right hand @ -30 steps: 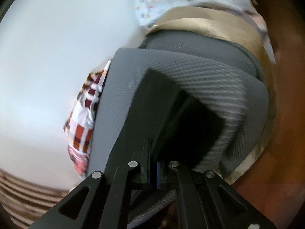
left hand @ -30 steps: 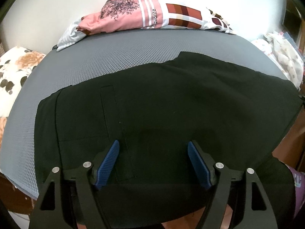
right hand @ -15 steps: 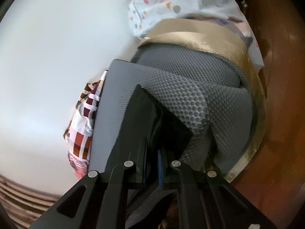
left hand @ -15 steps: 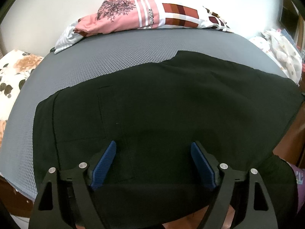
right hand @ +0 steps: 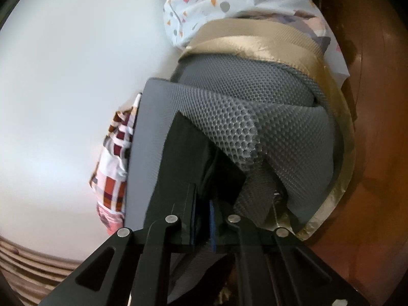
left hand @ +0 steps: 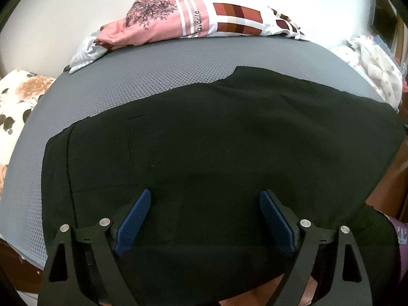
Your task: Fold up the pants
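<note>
White wall and a grey mesh-covered mattress (left hand: 158, 76) fill the background in both wrist views. Between the widely spread blue fingers (left hand: 132, 221) of the left gripper (left hand: 205, 196) there is nothing but black cloth: the pants (left hand: 216, 148) lie flat on the mattress directly ahead of and under that gripper, waistband end off to the fingers' left, legs running away to their right. The left gripper hovers low over the near edge, level, pointing across the bed toward the wall, gripping nothing. The right gripper (right hand: 202, 204) is rolled onto its side, its two fingers pressed together on a layered edge of the pants, apparently the leg hem at the mattress corner, with grey mesh cover bunched just beyond the fingertips. Farther out from the left fingers sits a pink and checked heap of clothes (left hand: 193, 17) against the wall, a floral cushion (left hand: 17, 102) to the far left, and spotted white fabric (right hand: 229, 2) to the far right. By my reading, the fold is only starting: the hem end is pinched and ready to be carried over. Next, the left fingers likely need to drop and close on the near edge so both ends travel together without the cloth sagging or dragging the mesh cover along.
</note>
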Motion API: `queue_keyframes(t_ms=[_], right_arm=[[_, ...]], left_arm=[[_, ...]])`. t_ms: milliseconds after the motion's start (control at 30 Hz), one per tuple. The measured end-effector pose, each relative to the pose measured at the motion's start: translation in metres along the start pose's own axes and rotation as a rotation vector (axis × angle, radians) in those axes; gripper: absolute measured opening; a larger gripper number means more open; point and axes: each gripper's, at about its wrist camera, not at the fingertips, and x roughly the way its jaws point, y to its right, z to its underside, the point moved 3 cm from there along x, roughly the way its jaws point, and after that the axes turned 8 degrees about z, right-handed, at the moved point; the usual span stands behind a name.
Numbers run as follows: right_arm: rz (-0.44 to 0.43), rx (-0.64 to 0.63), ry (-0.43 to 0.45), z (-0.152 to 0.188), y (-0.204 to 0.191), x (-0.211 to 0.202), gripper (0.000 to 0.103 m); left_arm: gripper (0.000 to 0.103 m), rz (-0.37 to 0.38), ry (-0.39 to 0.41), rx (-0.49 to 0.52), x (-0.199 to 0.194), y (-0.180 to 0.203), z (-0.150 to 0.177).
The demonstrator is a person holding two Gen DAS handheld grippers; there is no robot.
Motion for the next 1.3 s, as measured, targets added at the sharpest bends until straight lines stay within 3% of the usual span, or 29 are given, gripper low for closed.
queue_keyframes(t_ms=[133,167,233,333,433,467,533,567,767,833,933,967,1067,1133,1200,1300], right_arm=[[0.047,0.048,0.061,-0.007,0.018,-0.023,0.018],[0.063,0.045,0.053,-0.007,0.02,-0.024,0.021],[0.07,0.046,0.034,-0.006,0.022,-0.021,0.038],[0.067,0.036,0.017,-0.003,0.016,-0.012,0.041],[0.071,0.017,0.004,0.0,0.009,-0.002,0.041],[0.07,-0.007,0.003,0.002,0.003,-0.001,0.037],[0.108,-0.065,-0.008,0.004,-0.008,0.001,0.02],[0.117,-0.09,-0.014,0.005,-0.013,0.002,0.017],[0.067,-0.149,0.004,0.004,-0.029,0.0,0.016],[0.088,-0.174,-0.002,0.003,-0.032,0.003,0.021],[0.064,-0.144,-0.019,0.002,-0.03,0.011,0.036],[0.049,-0.139,-0.017,0.002,-0.033,0.013,0.036],[0.067,-0.169,-0.022,0.004,-0.043,0.022,0.046],[0.077,-0.181,-0.031,0.005,-0.048,0.029,0.048],[0.097,-0.204,-0.021,0.006,-0.051,0.032,0.045],[0.132,-0.244,-0.023,0.008,-0.055,0.035,0.016]], left_arm=[[0.09,-0.004,0.0,-0.001,0.001,0.001,0.0],[0.091,-0.002,0.0,-0.001,0.001,0.0,0.0],[0.094,-0.004,0.0,0.0,0.0,0.0,0.0],[0.094,-0.007,-0.002,0.002,0.001,0.001,0.001],[0.094,-0.006,-0.002,0.004,0.001,0.002,0.0],[0.095,-0.008,-0.002,0.001,0.001,0.003,0.0],[0.095,-0.009,-0.001,0.001,0.001,0.002,0.0],[0.095,-0.008,0.001,0.001,0.001,0.002,0.0],[0.095,-0.021,0.026,0.009,0.001,0.008,0.002],[0.095,-0.03,0.052,0.003,-0.006,0.008,0.002],[0.095,-0.01,0.132,-0.03,-0.03,0.002,-0.001],[0.095,-0.007,0.158,-0.05,-0.039,-0.003,-0.003],[0.095,0.025,0.208,-0.128,-0.063,-0.026,-0.01],[0.095,-0.015,0.201,-0.182,-0.07,-0.054,-0.013],[0.095,-0.069,0.201,-0.241,-0.076,-0.083,-0.012],[0.095,-0.09,0.217,-0.331,-0.084,-0.128,-0.003]])
